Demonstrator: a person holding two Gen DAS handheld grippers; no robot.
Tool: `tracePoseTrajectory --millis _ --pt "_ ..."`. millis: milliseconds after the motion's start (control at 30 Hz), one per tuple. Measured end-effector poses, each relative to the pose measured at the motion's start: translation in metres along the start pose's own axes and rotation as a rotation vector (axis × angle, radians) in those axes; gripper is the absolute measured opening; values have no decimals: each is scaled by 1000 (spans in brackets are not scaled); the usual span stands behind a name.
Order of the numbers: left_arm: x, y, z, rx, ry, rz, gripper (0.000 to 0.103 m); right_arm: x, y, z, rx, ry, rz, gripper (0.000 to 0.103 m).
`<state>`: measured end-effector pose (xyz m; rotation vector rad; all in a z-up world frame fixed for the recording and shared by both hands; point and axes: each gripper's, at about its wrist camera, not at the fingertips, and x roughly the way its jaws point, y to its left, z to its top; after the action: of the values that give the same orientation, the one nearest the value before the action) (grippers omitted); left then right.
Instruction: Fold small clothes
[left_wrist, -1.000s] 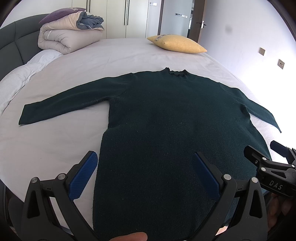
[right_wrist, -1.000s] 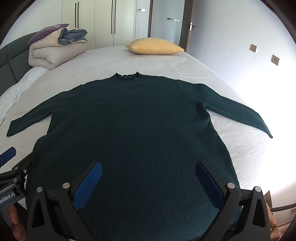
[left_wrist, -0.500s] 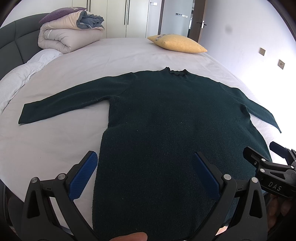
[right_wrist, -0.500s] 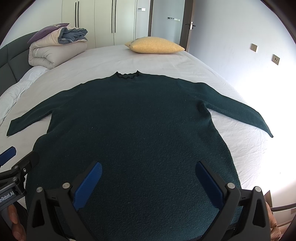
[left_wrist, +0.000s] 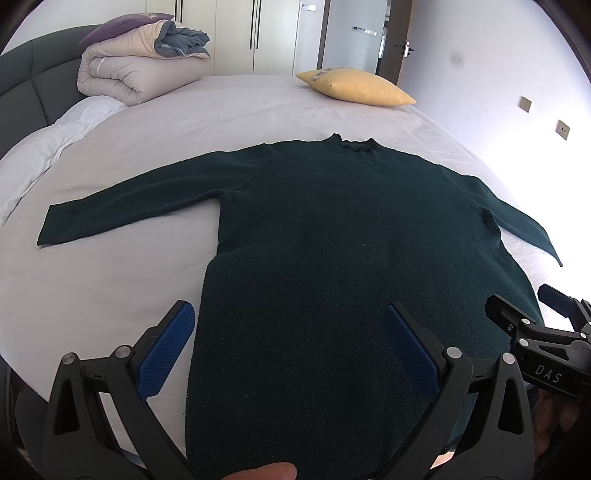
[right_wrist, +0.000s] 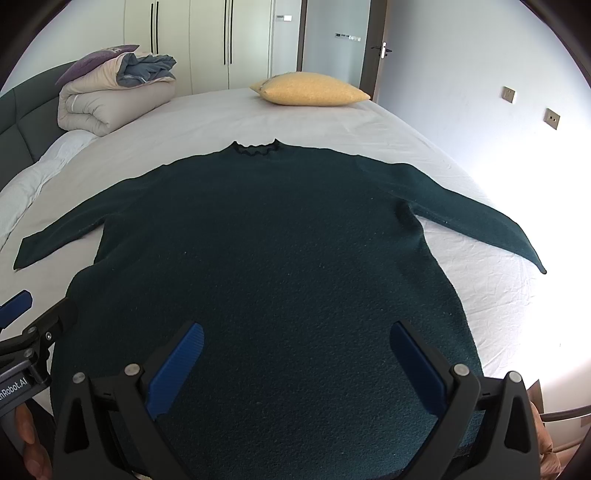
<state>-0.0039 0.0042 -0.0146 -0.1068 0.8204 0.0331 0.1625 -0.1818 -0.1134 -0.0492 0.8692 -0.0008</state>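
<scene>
A dark green long-sleeved sweater (left_wrist: 332, 236) (right_wrist: 266, 251) lies flat on the white bed, collar far from me, both sleeves spread out sideways. My left gripper (left_wrist: 288, 325) hovers open above the hem's left part, with its left blue pad (left_wrist: 166, 347) over the bare sheet beside the sweater's edge. My right gripper (right_wrist: 295, 343) hovers open above the middle of the hem. Neither holds anything. In the left wrist view the right gripper (left_wrist: 546, 332) shows at the right edge; in the right wrist view the left gripper (right_wrist: 26, 325) shows at the left edge.
A rolled duvet (left_wrist: 140, 70) (right_wrist: 110, 96) sits at the far left by the dark headboard (left_wrist: 22, 96). A yellow pillow (left_wrist: 354, 88) (right_wrist: 310, 90) lies at the bed's far end. White sheet (left_wrist: 92, 280) stretches left of the sweater. A wall with sockets is to the right.
</scene>
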Motion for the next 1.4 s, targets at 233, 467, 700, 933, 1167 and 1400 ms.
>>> tracePoseTrajectory --millis 233,467,700,933,1167,1400 --pt "1 3 -1 -5 3 -5 103 0 1 -1 -1 1 0 103" --pt "6 3 0 -21 29 -4 103 1 1 -3 -3 5 3 103" --pt "16 8 1 -77 45 -29 103 4 0 -3 1 15 5 103" --pt "24 18 4 -149 54 -124 103 8 -4 -2 9 28 15 103" --pt "32 11 15 -106 27 -181 103 16 -14 0 24 42 32 103" --pt "41 -9 36 -18 -22 -168 103 24 -37 5 85 59 106 103"
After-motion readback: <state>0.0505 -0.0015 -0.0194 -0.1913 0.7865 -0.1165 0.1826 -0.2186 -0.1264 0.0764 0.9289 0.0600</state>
